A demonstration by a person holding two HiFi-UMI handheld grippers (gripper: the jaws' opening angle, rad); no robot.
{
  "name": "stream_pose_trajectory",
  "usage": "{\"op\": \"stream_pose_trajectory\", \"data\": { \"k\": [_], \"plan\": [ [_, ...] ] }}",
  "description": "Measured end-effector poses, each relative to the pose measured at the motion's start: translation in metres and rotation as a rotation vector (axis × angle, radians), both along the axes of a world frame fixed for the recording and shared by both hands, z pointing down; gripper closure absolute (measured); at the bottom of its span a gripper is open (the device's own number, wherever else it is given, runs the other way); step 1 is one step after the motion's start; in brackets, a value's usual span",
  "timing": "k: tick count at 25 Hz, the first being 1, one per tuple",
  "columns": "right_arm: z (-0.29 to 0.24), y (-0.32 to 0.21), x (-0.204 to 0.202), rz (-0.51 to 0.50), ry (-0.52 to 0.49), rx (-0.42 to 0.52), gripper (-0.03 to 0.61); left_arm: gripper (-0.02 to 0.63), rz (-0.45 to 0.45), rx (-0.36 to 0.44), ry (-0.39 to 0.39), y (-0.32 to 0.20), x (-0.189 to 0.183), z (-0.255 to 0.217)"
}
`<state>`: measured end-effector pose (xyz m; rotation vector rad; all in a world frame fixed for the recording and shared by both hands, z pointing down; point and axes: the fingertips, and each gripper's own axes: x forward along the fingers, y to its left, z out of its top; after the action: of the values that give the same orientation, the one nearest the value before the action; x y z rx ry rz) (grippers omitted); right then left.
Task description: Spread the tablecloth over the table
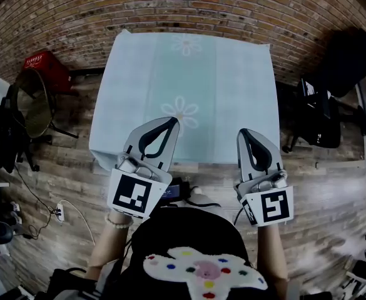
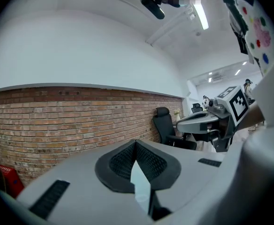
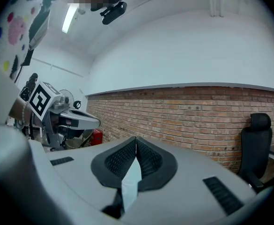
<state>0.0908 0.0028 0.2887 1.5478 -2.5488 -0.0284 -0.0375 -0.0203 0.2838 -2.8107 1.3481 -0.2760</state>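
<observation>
Head view: the tablecloth already lies flat over the whole table, its far edge toward the brick wall, its length running away from that wall. At the edge farthest from the wall hover the left gripper and right gripper, equally near. Both jaws are pressed together, seemingly on nothing; pale cloth shows only through their slits.

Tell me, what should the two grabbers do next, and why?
Probably just draw both straight back and away; the job looks done. The tablecloth already lies flat with no bare tabletop showing, its near edge hanging down. The left gripper and right gripper hover above it with jaws shut. The pale strip behind each tip seems to be cloth seen below, not a pinch.
</observation>
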Motion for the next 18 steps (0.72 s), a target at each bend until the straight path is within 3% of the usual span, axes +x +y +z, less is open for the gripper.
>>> {"op": "stream_pose_trajectory", "data": {
  "k": [18],
  "plan": [
    [0.0055,0.0057,0.0004,-0.015,0.022,-0.014,0.546,0.600,-0.004,-0.005,0.002,0.0058,0.0027,0.0022]
  ]
}}
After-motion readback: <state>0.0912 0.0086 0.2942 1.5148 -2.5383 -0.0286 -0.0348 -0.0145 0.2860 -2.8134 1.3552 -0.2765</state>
